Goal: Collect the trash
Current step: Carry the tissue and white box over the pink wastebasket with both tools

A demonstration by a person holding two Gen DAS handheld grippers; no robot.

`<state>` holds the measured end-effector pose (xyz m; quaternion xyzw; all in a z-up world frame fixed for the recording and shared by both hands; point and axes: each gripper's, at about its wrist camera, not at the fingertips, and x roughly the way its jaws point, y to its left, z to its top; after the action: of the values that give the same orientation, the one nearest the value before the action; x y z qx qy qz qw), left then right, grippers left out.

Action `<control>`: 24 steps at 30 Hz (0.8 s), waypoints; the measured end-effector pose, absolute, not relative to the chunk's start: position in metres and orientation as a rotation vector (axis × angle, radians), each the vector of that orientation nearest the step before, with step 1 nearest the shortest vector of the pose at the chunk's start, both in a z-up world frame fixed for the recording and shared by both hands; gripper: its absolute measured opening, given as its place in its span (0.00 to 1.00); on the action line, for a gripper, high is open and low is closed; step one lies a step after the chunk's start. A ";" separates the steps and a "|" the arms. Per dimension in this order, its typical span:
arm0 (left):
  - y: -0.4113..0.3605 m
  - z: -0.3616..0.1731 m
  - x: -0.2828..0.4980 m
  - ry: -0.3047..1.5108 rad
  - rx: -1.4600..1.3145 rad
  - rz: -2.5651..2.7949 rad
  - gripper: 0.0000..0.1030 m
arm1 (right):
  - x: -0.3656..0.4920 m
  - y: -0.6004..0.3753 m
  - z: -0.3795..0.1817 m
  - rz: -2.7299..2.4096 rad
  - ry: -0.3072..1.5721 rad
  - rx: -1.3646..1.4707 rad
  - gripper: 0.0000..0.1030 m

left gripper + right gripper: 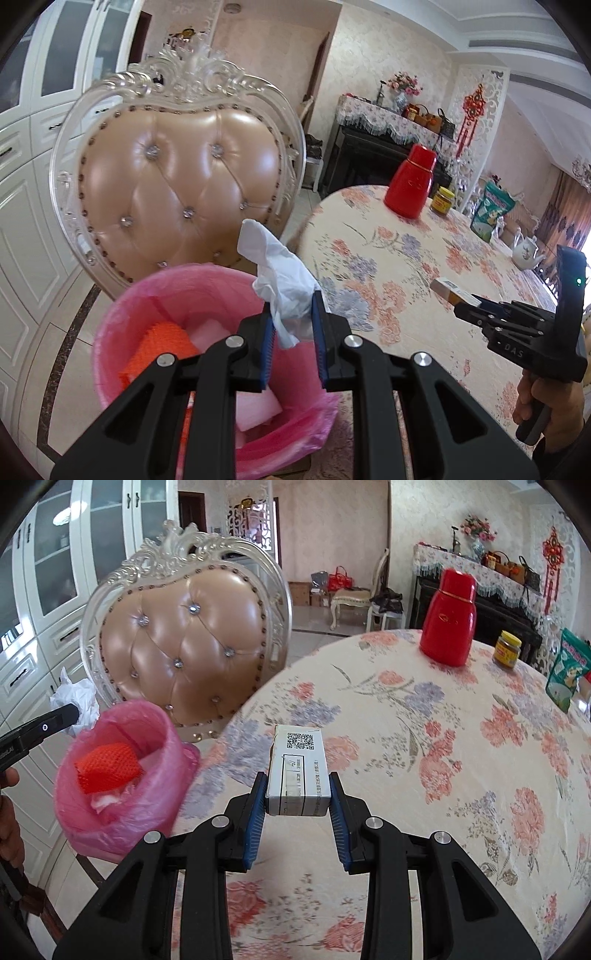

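Left gripper (pixel 291 314) is gripping a tissue (pixel 280 280) over the pink bin (pixel 110 332); right gripper (pixel 297 797) is clamping a small box (pixel 297 771) above the table (pixel 443 775). Bin's already holding some trash; both pcs still need dropping in.

Bright daylight, perhaps from right; fisheye-bent, dark-cornered edges.

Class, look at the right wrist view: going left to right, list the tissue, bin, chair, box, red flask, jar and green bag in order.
crumpled tissue → pink-lined bin → padded chair → small white box → red flask → yellow-lidded jar → green bag
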<state>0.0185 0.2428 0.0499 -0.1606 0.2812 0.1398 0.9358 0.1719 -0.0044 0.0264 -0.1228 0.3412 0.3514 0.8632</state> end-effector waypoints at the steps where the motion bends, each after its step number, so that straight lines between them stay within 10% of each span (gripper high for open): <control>1: 0.245 0.051 0.016 0.571 -0.330 0.291 0.18 | 0.170 -0.002 0.028 0.742 0.712 -0.259 0.31; 24: 0.293 0.058 -0.040 0.535 -0.368 0.356 0.18 | 0.105 0.094 0.047 0.908 0.671 -0.323 0.31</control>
<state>-0.0404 0.2930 0.0582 -0.1797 0.2616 0.1740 0.9322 0.1048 0.0943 0.0466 -0.1522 0.3165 0.4282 0.8326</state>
